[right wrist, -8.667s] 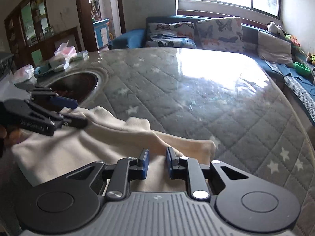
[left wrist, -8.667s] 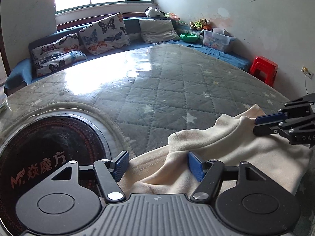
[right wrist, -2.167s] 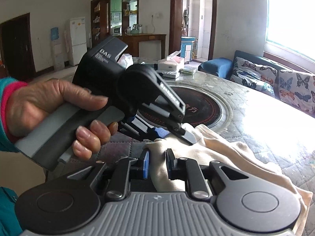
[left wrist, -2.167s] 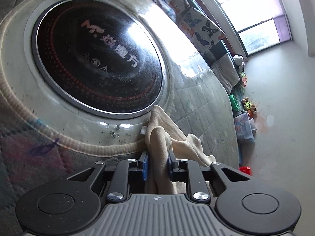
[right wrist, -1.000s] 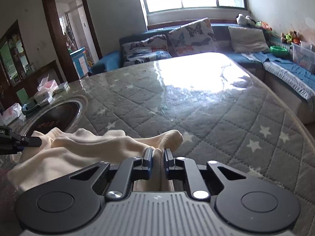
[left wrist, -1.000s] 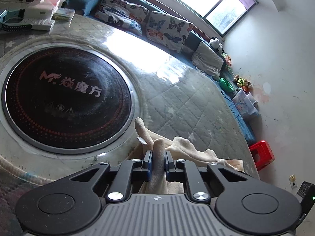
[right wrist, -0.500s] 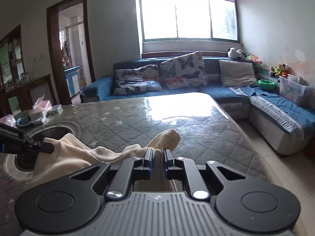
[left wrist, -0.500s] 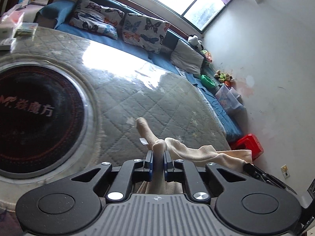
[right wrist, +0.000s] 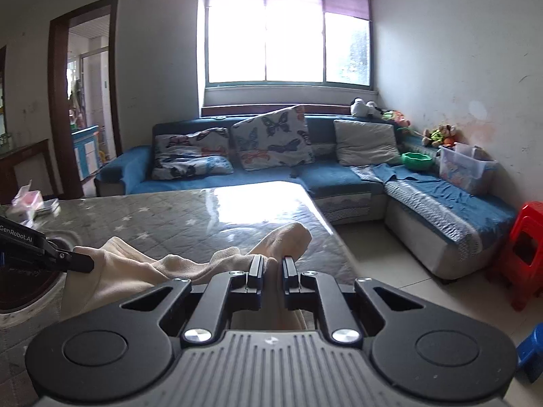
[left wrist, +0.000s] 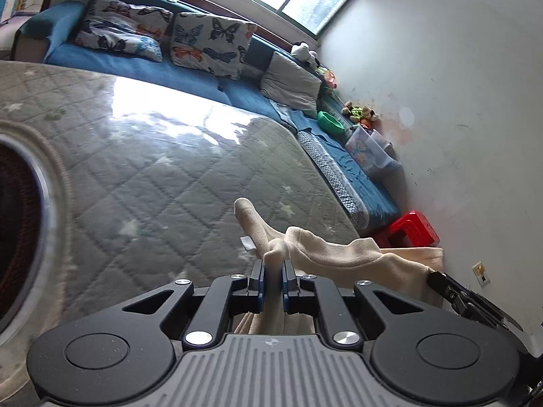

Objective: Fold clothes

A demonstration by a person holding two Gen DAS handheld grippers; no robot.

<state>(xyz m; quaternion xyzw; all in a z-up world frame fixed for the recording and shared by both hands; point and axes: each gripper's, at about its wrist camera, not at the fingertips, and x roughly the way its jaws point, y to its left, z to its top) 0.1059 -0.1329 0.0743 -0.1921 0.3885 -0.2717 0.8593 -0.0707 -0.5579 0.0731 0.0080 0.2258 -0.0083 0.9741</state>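
A cream garment [left wrist: 339, 251] hangs stretched between my two grippers above the near edge of the grey quilted table [left wrist: 163, 176]. My left gripper [left wrist: 272, 271] is shut on a bunched corner of it, with a cuff sticking up past the fingers. My right gripper [right wrist: 272, 268] is shut on another bunched corner of the cream garment [right wrist: 142, 268]. The right gripper's body shows at the right edge of the left wrist view [left wrist: 471, 302]. The left gripper shows at the left edge of the right wrist view [right wrist: 37, 251]. The lower part of the garment is hidden under the grippers.
A round black inset [left wrist: 13, 224] sits in the table at left. A blue corner sofa [right wrist: 339, 173] with butterfly cushions runs behind and right of the table. A red stool [right wrist: 522, 251] stands on the floor at right. A tissue box [right wrist: 27, 203] lies on the table's far left.
Both grippers have lifted higher with the garment held, and the views have tilted up toward the sofa and window. The table sits lower in both views.
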